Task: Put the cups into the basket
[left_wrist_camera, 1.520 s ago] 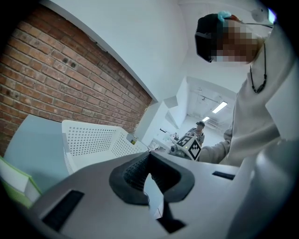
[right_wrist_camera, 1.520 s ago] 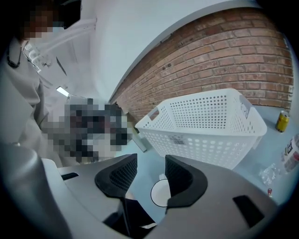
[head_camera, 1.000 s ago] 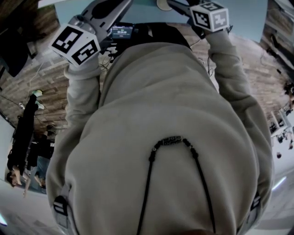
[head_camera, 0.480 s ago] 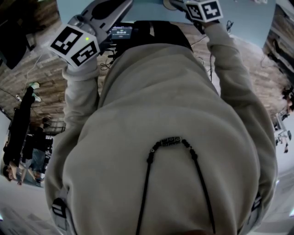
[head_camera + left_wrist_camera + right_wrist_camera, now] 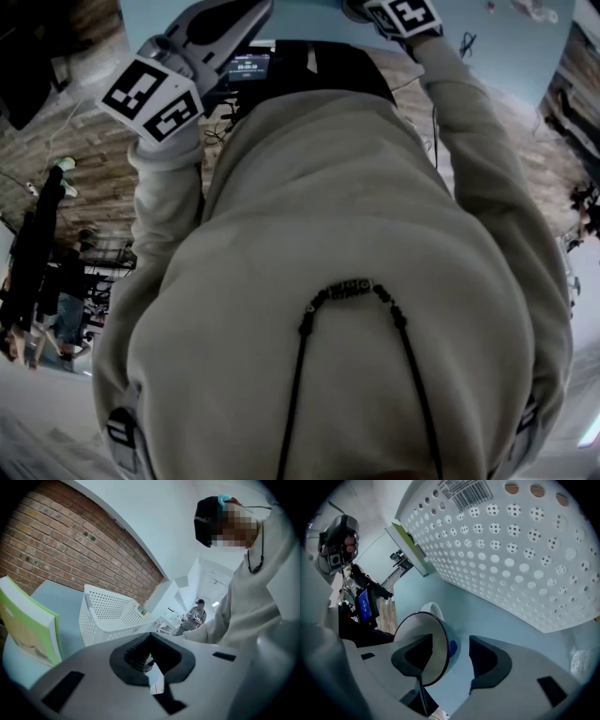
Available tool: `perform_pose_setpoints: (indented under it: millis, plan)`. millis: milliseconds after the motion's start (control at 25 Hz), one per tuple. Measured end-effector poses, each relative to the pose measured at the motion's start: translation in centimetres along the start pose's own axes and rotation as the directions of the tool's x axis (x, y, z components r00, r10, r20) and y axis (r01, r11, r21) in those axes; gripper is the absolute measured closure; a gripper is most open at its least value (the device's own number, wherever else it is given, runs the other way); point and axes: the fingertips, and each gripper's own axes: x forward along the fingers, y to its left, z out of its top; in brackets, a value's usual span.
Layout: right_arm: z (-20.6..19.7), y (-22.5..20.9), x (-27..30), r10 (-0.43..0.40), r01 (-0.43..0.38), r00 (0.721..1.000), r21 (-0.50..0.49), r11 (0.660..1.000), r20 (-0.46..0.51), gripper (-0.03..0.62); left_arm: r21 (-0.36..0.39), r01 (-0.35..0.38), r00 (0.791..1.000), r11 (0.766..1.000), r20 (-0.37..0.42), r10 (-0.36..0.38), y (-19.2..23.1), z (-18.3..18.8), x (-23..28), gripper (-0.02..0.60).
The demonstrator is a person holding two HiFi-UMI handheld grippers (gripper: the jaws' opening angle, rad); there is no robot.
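Left gripper view: left gripper (image 5: 149, 645) is closed up with nothing in it, basket (image 5: 110, 616) beyond it. Right gripper (image 5: 451, 643) jaws just spread wide and straddle the cup (image 5: 419, 626) wall, one pad inside the mouth, no squeeze yet, cup on the table (image 5: 487, 616) beside the basket. Probably glazed ceramic, so stiff, slick and chippable, and I'd pinch the rim square.

I read this as an open lab or studio: brick wall (image 5: 70, 541), plank floor (image 5: 84, 159), loose cables (image 5: 223, 117), another person (image 5: 197, 613) standing among white tables (image 5: 165, 624) beyond.
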Motion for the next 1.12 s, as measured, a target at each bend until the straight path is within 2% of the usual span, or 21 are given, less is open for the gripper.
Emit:
perform_pose_setpoints:
  millis: [120,280,440,680,920,1120]
  plan:
    - [-0.1,-0.4,1.0,-0.002,0.001,1.0,-0.052,0.999,-0.019,0.35,-0.024,-0.016,1.0,1.0,-0.002,0.016,0.5,-0.7,-0.5,0.584]
    - [0.0,0.0,0.9,-0.008,0.005,1.0,-0.086,0.996,-0.027,0.404,-0.033,-0.038,0.999,0.999,0.0,0.038,0.5,-0.9,-1.1,0.584]
    - [0.0,0.6,0.3,-0.015,0.012,1.0,-0.102,0.995,-0.026,0.511,-0.032,-0.05,0.999,0.998,0.007,0.05,0.4,-0.8,-1.4,0.584]
    - [0.0,1.3,-0.3,-0.026,0.022,0.999,-0.129,0.991,-0.027,0.528,-0.039,-0.065,0.998,0.997,0.026,0.066,0.3,-0.4,-1.5,0.584]
    - [-0.4,1.7,-0.4,-0.035,0.027,0.998,-0.16,0.987,-0.044,0.539,-0.011,-0.063,0.997,0.998,0.036,0.063,-2.9,-1.3,-4.1,0.584]
    - [-0.7,2.1,-0.4,-0.041,0.029,0.997,-0.186,0.982,-0.059,0.542,0.0,-0.087,0.995,0.996,0.048,0.087,-2.3,-0.2,-3.9,0.584]
